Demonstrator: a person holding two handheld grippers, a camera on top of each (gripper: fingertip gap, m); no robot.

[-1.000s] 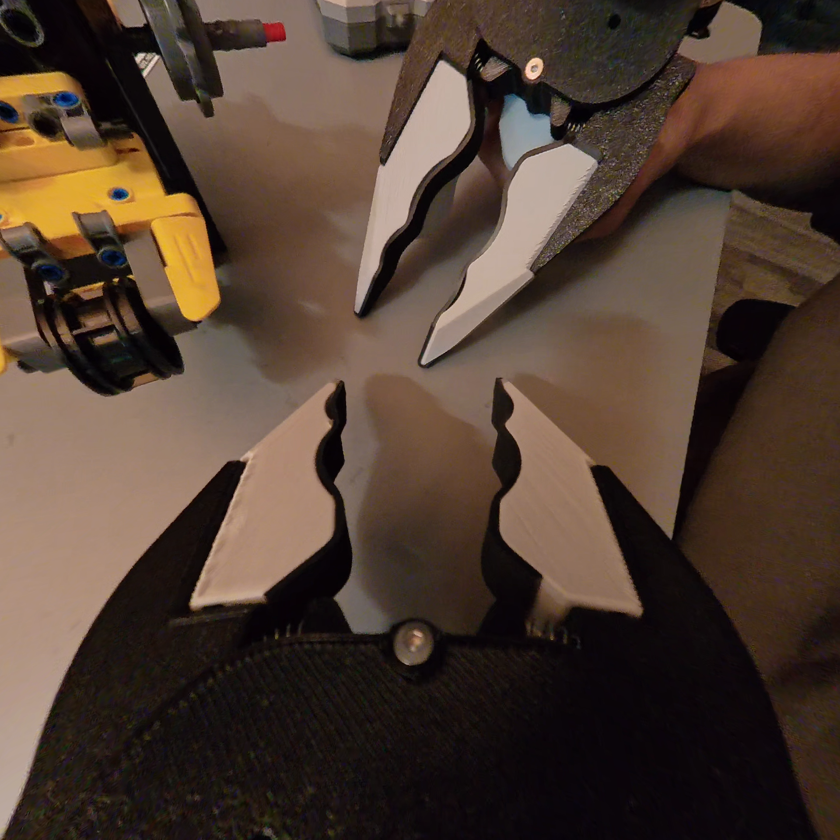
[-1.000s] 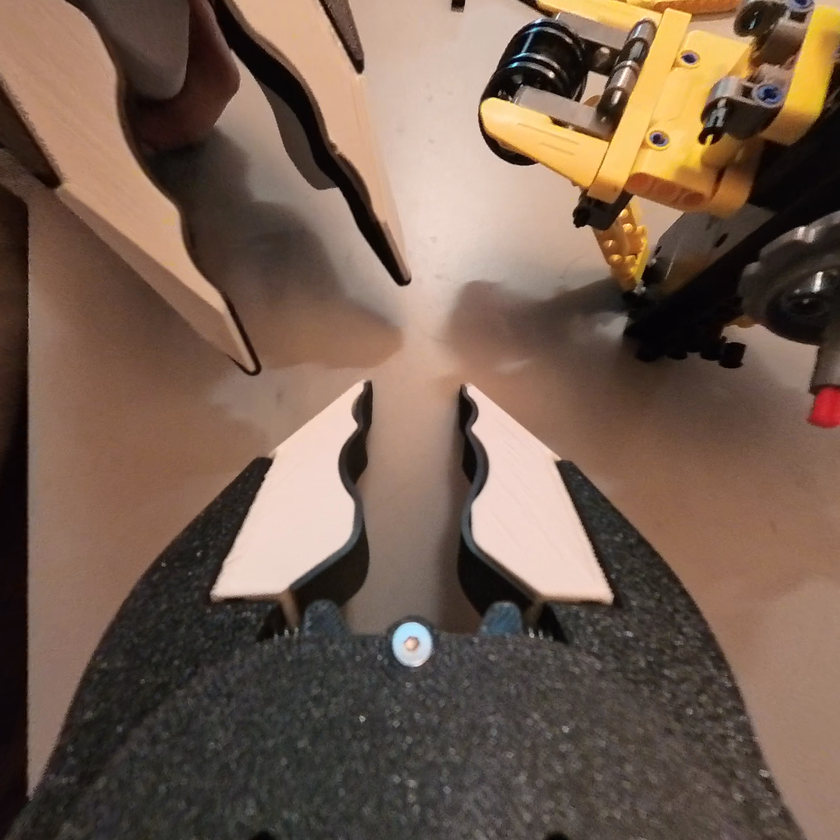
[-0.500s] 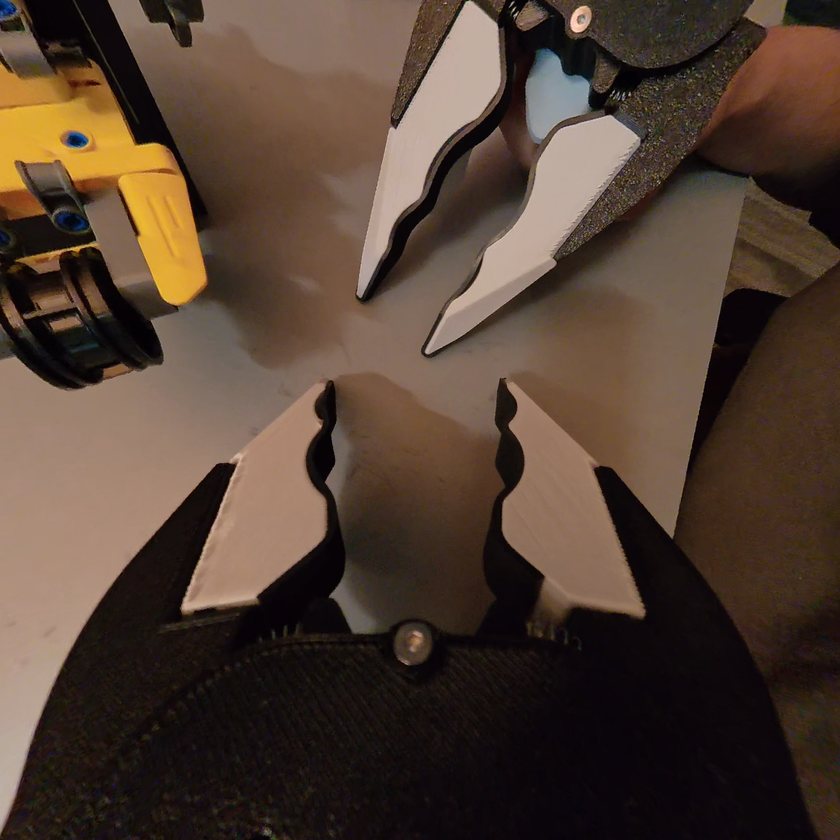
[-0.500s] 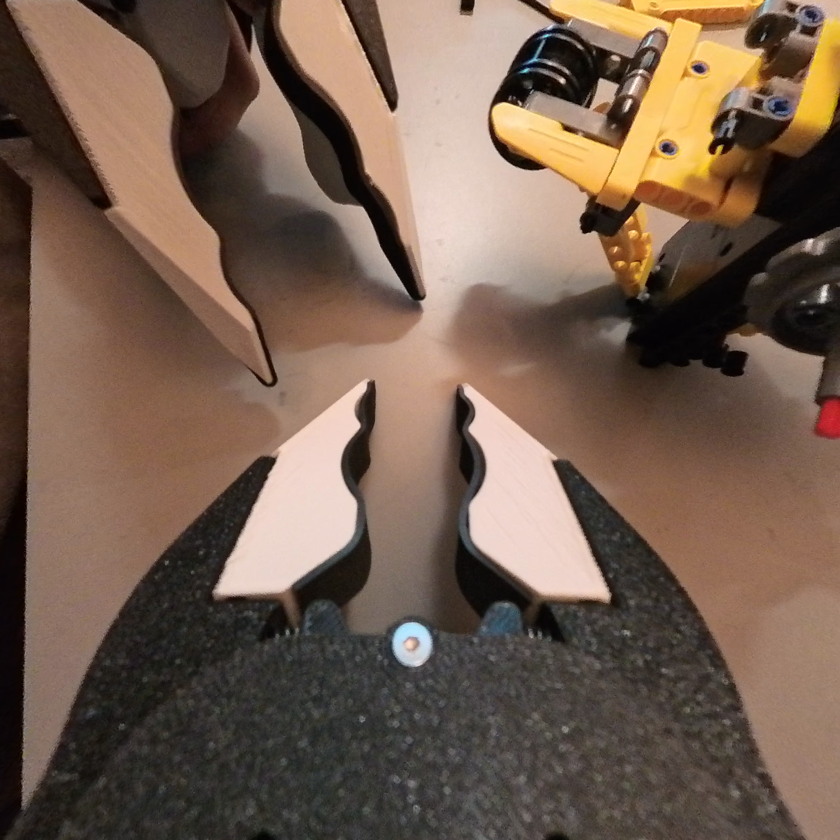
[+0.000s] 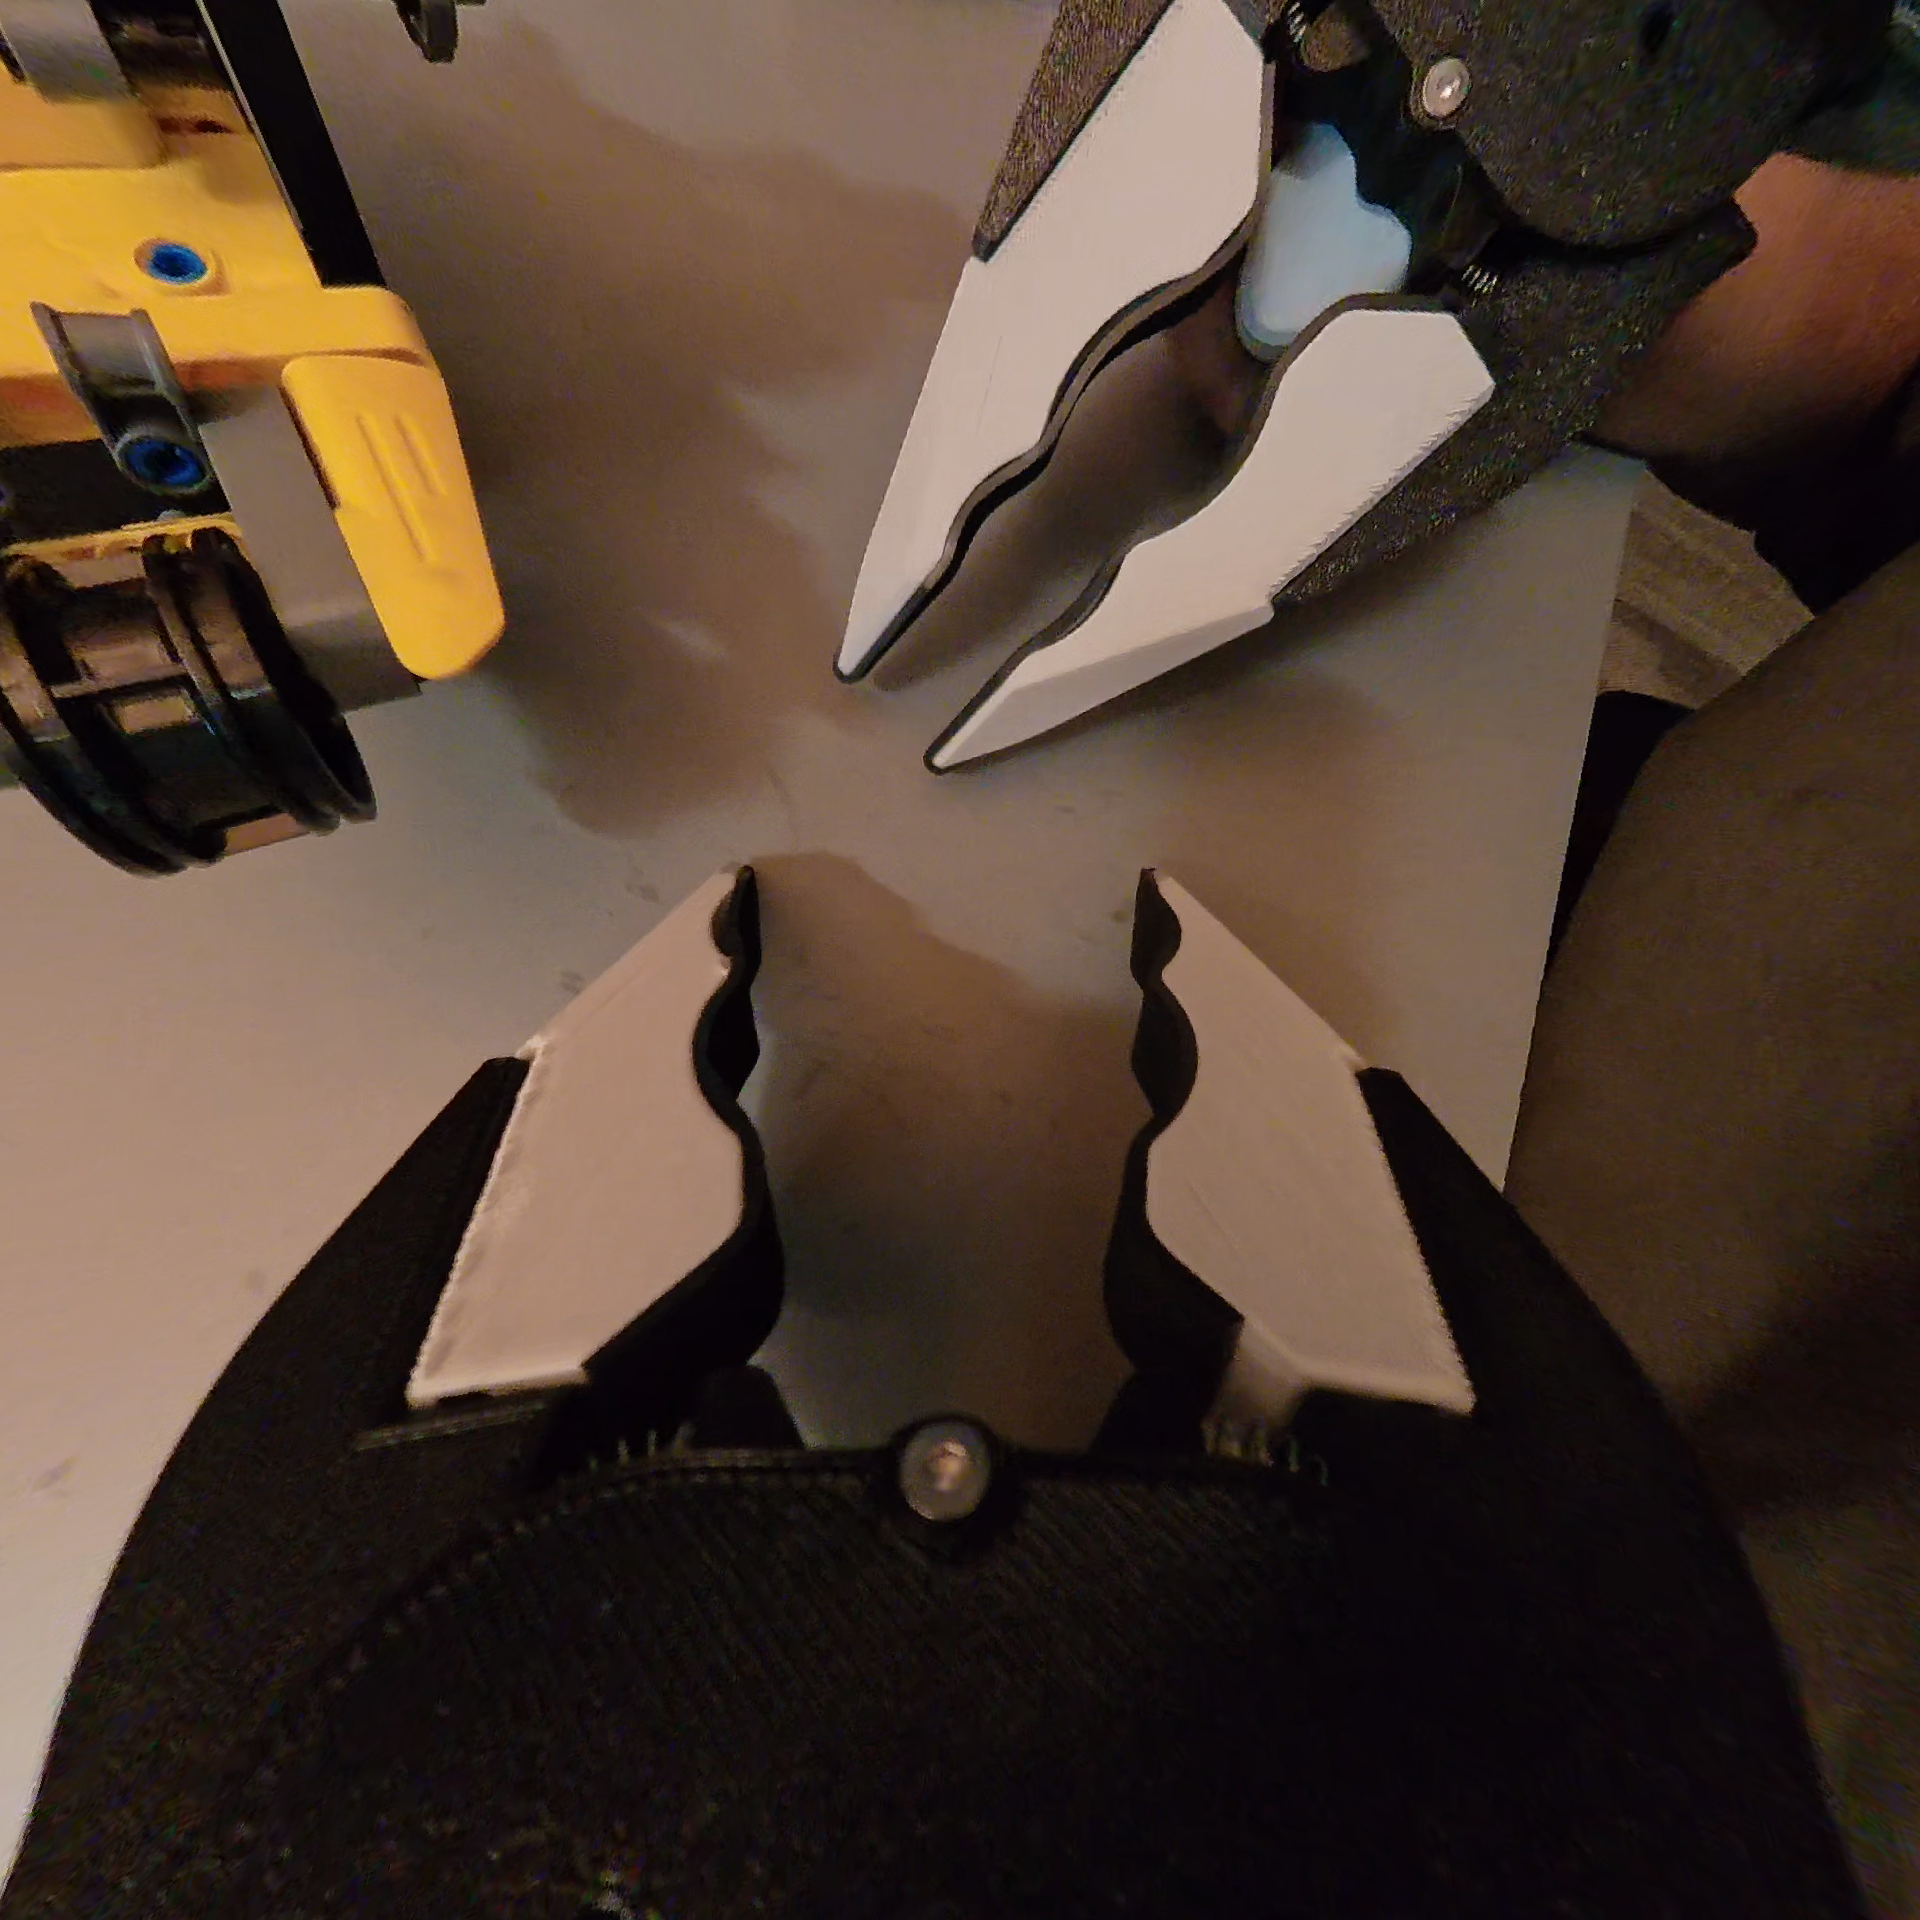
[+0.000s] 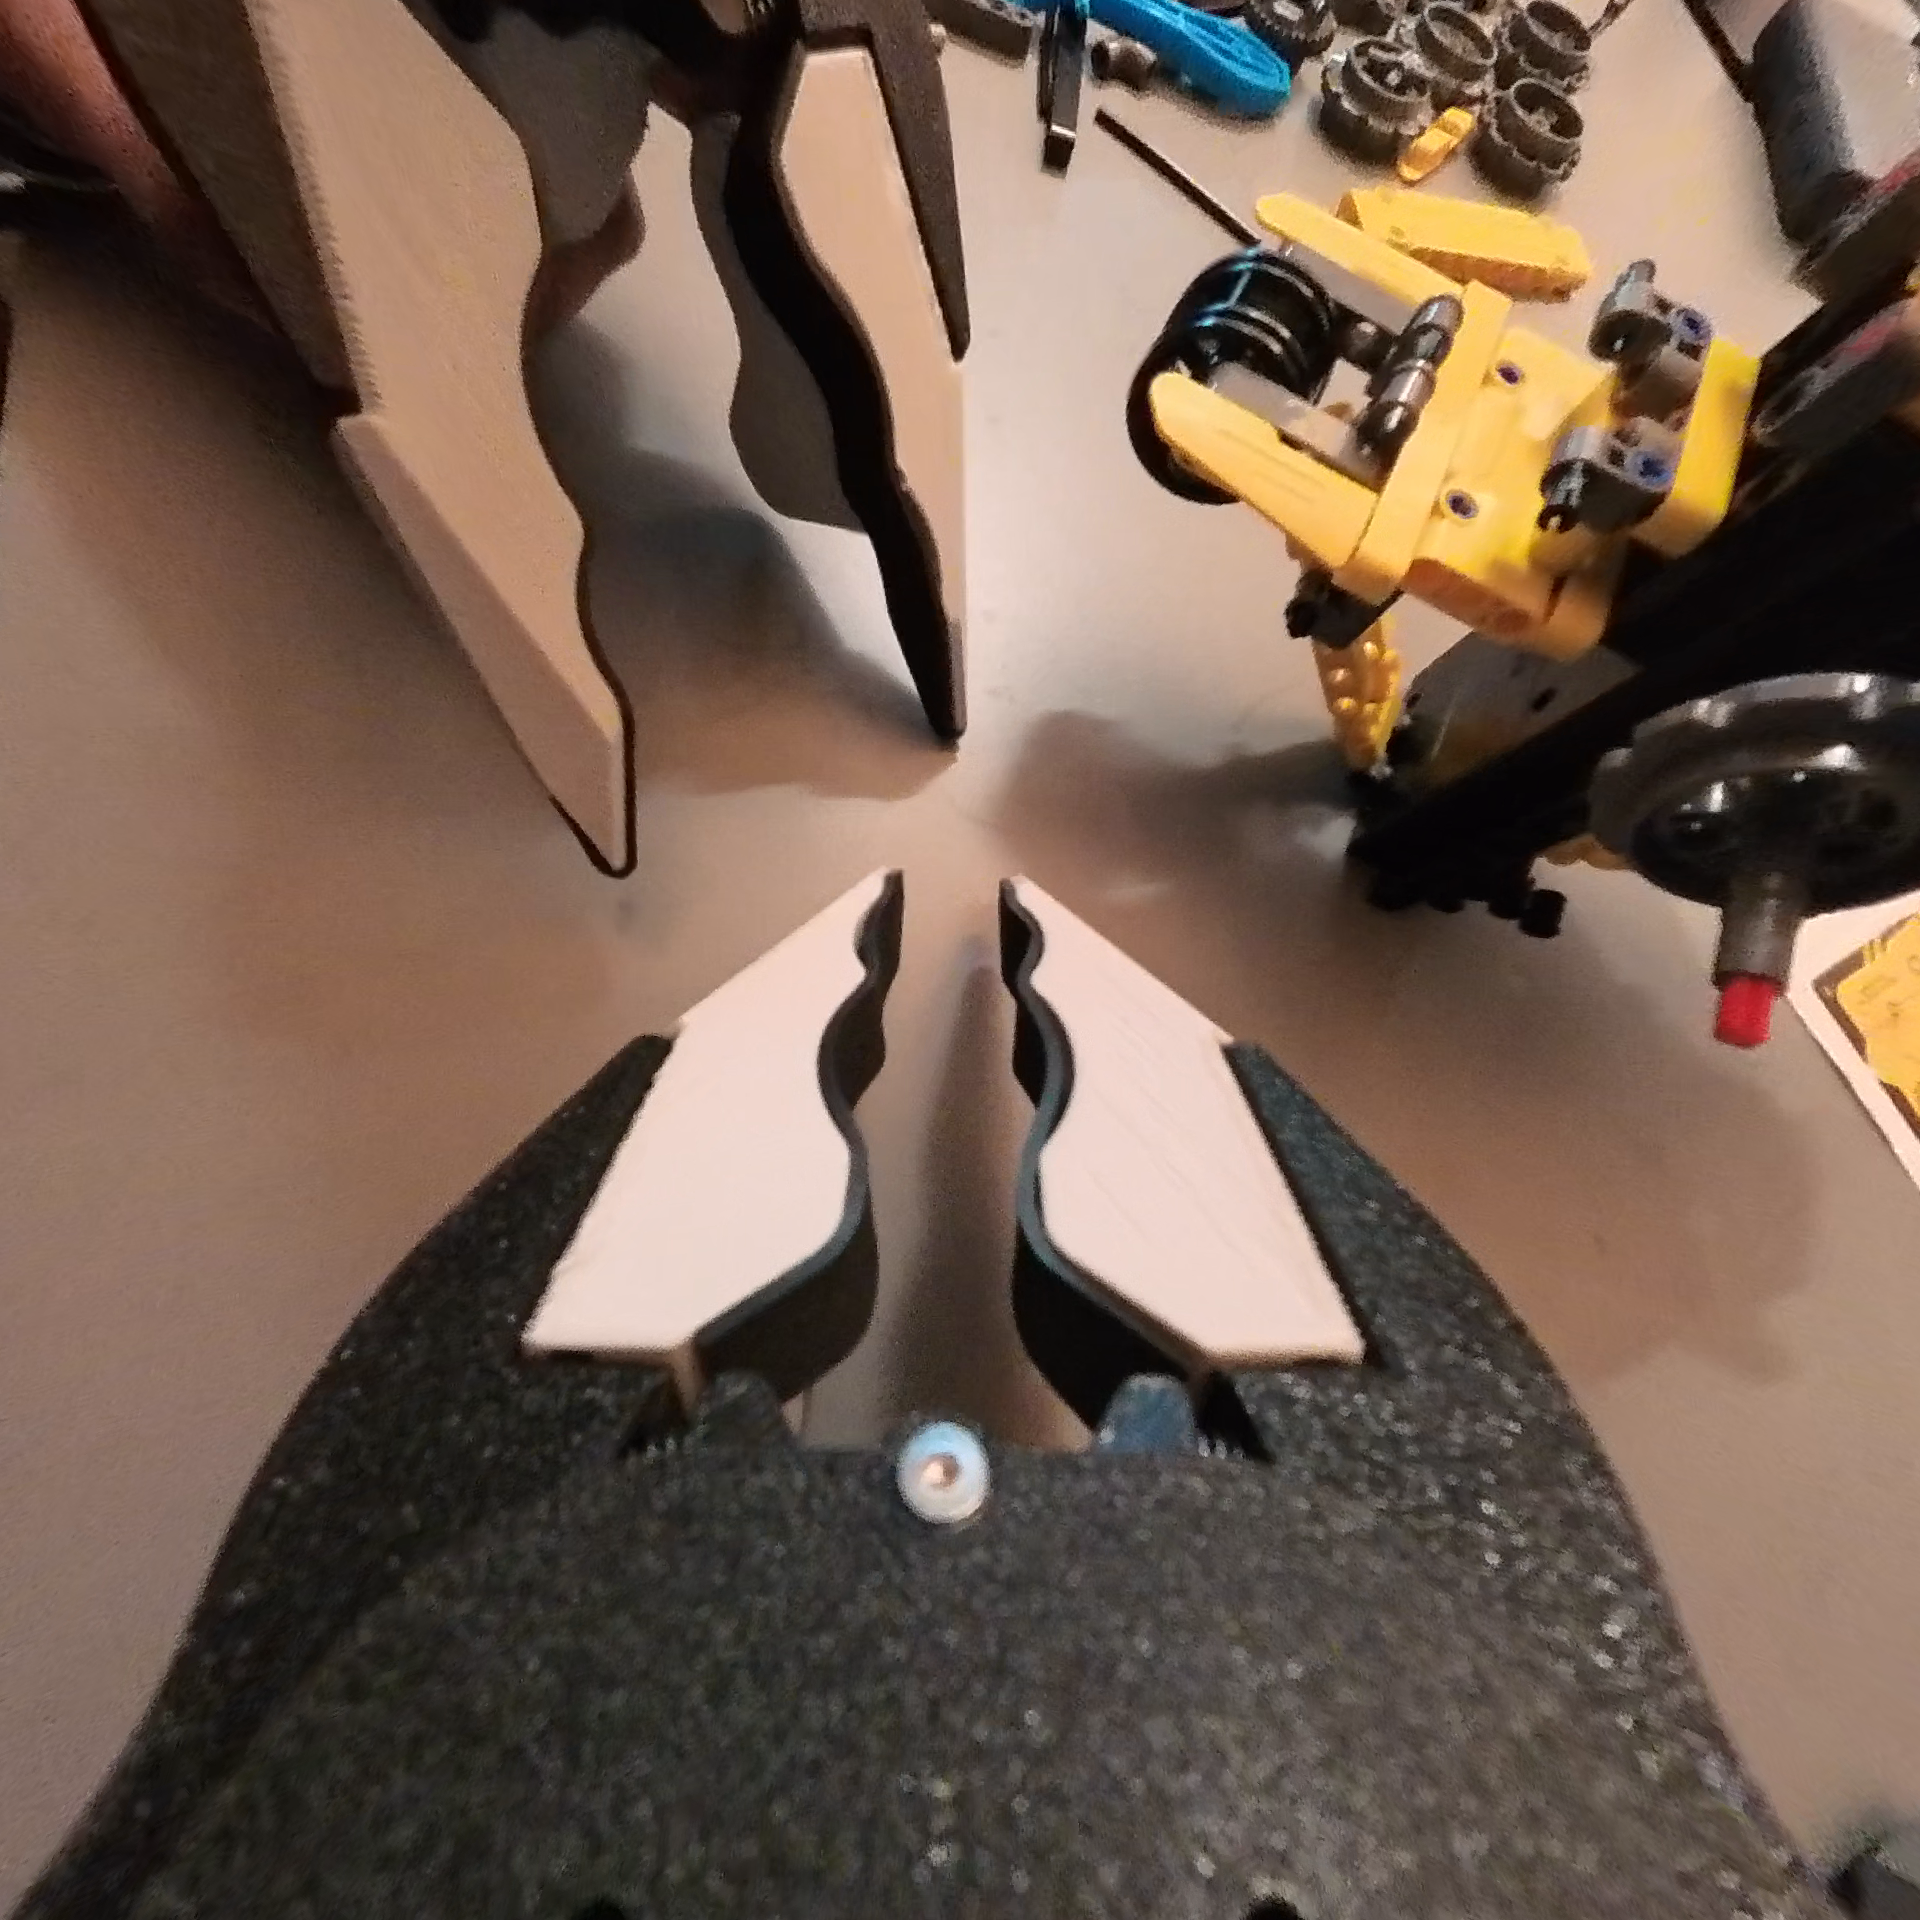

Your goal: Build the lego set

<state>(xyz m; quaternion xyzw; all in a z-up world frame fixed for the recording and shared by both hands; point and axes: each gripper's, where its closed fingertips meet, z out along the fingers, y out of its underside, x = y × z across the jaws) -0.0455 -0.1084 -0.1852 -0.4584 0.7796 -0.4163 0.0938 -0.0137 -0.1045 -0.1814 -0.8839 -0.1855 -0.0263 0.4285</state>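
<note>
A yellow and black toy-brick vehicle model (image 5: 260, 312) stands on the grey table (image 5: 260, 1039) at the left of the left wrist view. It is at the upper right of the right wrist view (image 6: 1455, 488). My left gripper (image 5: 940, 883) is open wide and empty, low over bare table. My right gripper (image 6: 951, 888) is empty, its fingers only a narrow gap apart. The two grippers point at each other, tips close but apart. The right gripper shows in the left wrist view (image 5: 899, 717). The left gripper shows in the right wrist view (image 6: 779, 795).
The model's black wheel (image 6: 1766, 821) carries an axle with a red tip (image 6: 1745, 1013). Loose dark gears (image 6: 1455, 62) and a blue part (image 6: 1184, 52) lie at the back. A yellow printed sheet (image 6: 1870, 987) lies at the right. The table edge (image 5: 1558, 831) is beside a person's leg (image 5: 1714, 1039). Both grippers' tips are close together, under 4 cm apart.
My right gripper's fingers have drawn closer together. The right wrist view has pulled back, so more of the model and loose parts show. The left gripper stays open, shifted slightly towards the model.
</note>
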